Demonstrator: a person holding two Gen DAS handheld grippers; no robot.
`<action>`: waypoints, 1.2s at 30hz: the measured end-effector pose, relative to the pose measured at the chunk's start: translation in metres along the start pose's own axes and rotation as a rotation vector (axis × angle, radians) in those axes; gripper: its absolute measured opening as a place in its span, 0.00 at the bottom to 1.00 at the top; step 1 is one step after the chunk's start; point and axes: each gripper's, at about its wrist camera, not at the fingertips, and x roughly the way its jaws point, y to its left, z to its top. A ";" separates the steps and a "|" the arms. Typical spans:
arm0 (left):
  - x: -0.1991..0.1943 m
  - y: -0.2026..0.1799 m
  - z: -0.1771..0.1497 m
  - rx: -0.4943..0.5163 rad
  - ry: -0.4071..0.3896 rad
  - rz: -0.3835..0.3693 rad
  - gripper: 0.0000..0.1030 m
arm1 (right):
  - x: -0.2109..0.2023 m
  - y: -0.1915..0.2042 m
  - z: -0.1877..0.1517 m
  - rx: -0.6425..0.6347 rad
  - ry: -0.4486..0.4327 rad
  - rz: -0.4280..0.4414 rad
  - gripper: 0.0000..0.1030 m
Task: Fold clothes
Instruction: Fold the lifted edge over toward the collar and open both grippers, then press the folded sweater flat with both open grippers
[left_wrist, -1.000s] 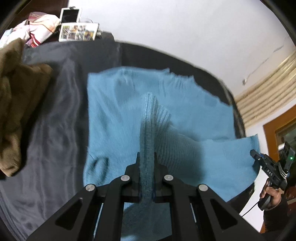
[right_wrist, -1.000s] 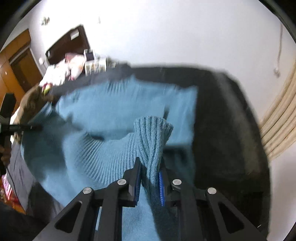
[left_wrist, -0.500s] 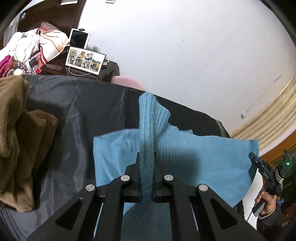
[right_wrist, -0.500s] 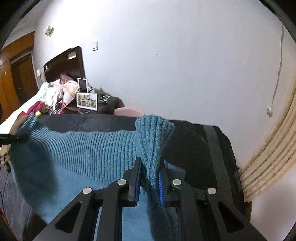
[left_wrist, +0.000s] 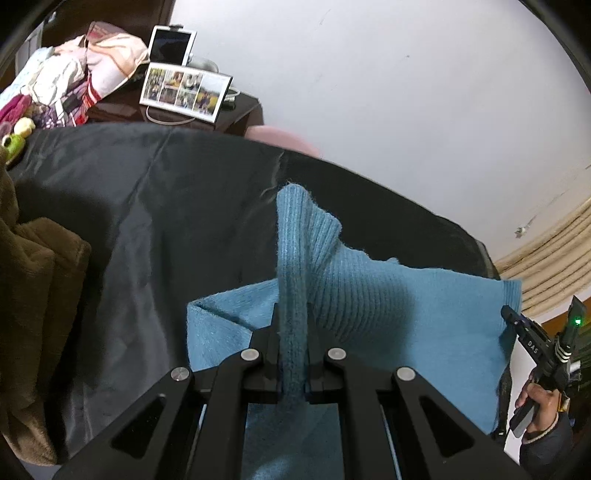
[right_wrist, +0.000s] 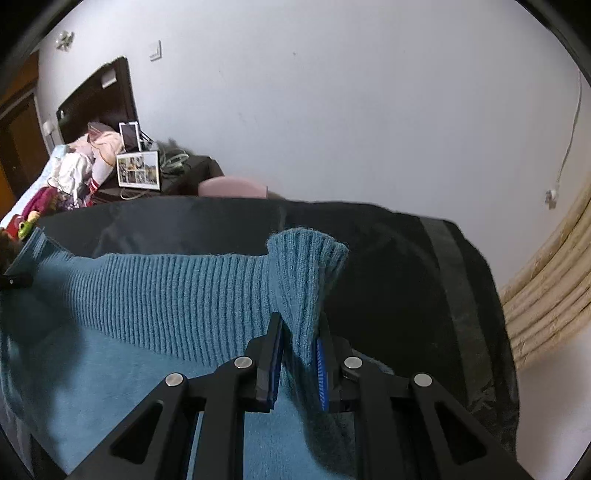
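Note:
A blue knitted sweater (left_wrist: 388, 314) hangs stretched above the black-covered table (left_wrist: 166, 206). My left gripper (left_wrist: 291, 354) is shut on one corner of its ribbed hem, which sticks up between the fingers. My right gripper (right_wrist: 299, 354) is shut on the other ribbed corner of the sweater (right_wrist: 177, 295). The left wrist view shows the right gripper (left_wrist: 532, 343) at the far right, held by a hand (left_wrist: 535, 402), with the sweater's edge in it. In the right wrist view the tip of the left gripper (right_wrist: 14, 280) shows at the left edge.
A brown fleece garment (left_wrist: 33, 306) lies heaped on the table's left side. Behind the table stand a photo frame (left_wrist: 184, 92), a tablet (left_wrist: 171, 46), a pile of clothes (left_wrist: 66, 85) and a pink stool (right_wrist: 232, 186). A white wall rises behind.
Both grippers have lifted the sweater's hem off the table and tilted upward; the sweater lay spread flat a second ago and now hangs stretched between them, with more bare table showing.

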 end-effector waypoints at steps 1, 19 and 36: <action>0.003 0.001 0.000 0.002 0.005 0.006 0.08 | 0.003 0.000 0.000 0.004 0.006 -0.002 0.16; 0.004 -0.001 -0.011 0.083 -0.038 0.283 0.66 | 0.002 -0.004 -0.011 0.092 0.047 0.011 0.72; 0.040 -0.031 -0.050 0.190 0.065 0.159 0.74 | 0.041 0.048 -0.046 -0.022 0.190 0.114 0.81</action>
